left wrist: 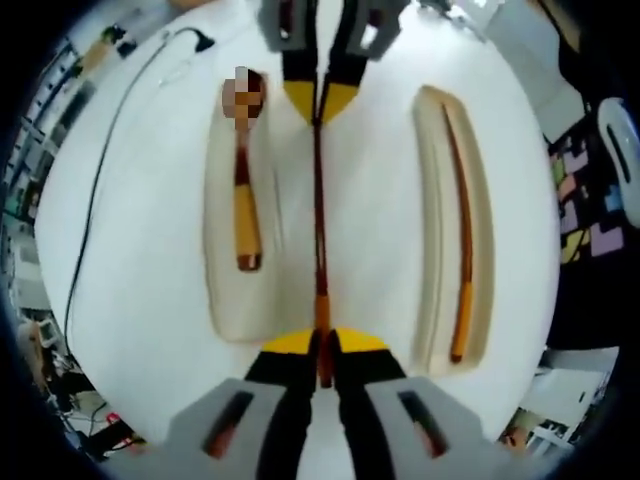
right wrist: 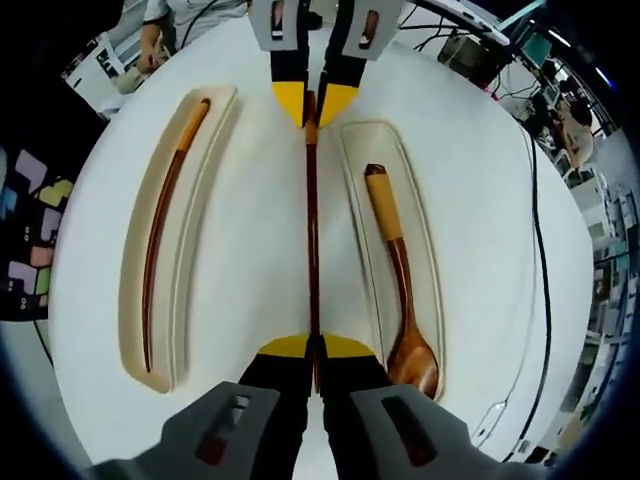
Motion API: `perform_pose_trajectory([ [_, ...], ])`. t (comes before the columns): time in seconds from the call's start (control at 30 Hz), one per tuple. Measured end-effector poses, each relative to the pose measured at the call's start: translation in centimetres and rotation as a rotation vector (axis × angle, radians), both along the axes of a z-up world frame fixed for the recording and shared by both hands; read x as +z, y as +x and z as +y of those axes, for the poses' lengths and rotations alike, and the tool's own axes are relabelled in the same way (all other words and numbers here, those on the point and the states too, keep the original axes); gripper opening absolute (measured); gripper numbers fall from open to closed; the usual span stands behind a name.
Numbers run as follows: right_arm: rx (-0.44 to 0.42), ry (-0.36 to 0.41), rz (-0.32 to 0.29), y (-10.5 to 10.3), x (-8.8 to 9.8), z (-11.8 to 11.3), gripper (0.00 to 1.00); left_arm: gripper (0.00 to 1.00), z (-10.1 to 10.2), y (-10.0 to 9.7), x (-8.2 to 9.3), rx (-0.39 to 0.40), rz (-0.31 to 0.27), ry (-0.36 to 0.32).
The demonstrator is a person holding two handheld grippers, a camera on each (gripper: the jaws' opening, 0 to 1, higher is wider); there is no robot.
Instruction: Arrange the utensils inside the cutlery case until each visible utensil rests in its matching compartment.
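Left hand-held gripper (left wrist: pixel 322 345) clamping chopstick (left wrist: pixel 319 215) end, right hand-held gripper (right wrist: pixel 314 345) clamping opposite end, facing each other

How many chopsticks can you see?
2. One chopstick lies in the long narrow compartment of the case. The other chopstick is held between both grippers, left gripper and right gripper, beside the spoon.

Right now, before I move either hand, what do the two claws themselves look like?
They match. In the left gripper view, the left claw has grey moulded housings with slotted recesses, black jaws and yellow tips. The right claw, facing it from the top, repeats the grey, black and yellow. The right gripper view shows the same build on the right claw and the left claw. No markings or cables are discernible on them.
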State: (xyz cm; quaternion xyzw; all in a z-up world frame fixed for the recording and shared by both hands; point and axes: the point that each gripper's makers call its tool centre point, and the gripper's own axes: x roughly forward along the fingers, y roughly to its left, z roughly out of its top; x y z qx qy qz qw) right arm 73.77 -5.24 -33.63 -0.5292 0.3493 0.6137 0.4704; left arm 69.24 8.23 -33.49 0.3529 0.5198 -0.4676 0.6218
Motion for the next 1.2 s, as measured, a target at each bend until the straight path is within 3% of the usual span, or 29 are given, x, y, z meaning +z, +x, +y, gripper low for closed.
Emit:
perform_pose_trajectory([
  [0.47, -0.033, 0.016, -0.039, -0.2, 4.2, -1.8, 0.00, 0.06, -1.8, 0.5, 2.9, -0.048, -0.046, -0.011],
  [0.77, -0.034, 0.030, -0.028, -1.8, 4.7, -1.9, 0.00, 0.06, -1.8, -0.8, 3.8, -0.071, -0.047, -0.012],
  [1.2, -0.014, 0.021, -0.008, -5.1, 4.4, -2.8, 0.00, 0.06, -2.8, -4.0, 3.9, -0.084, -0.005, -0.058],
])
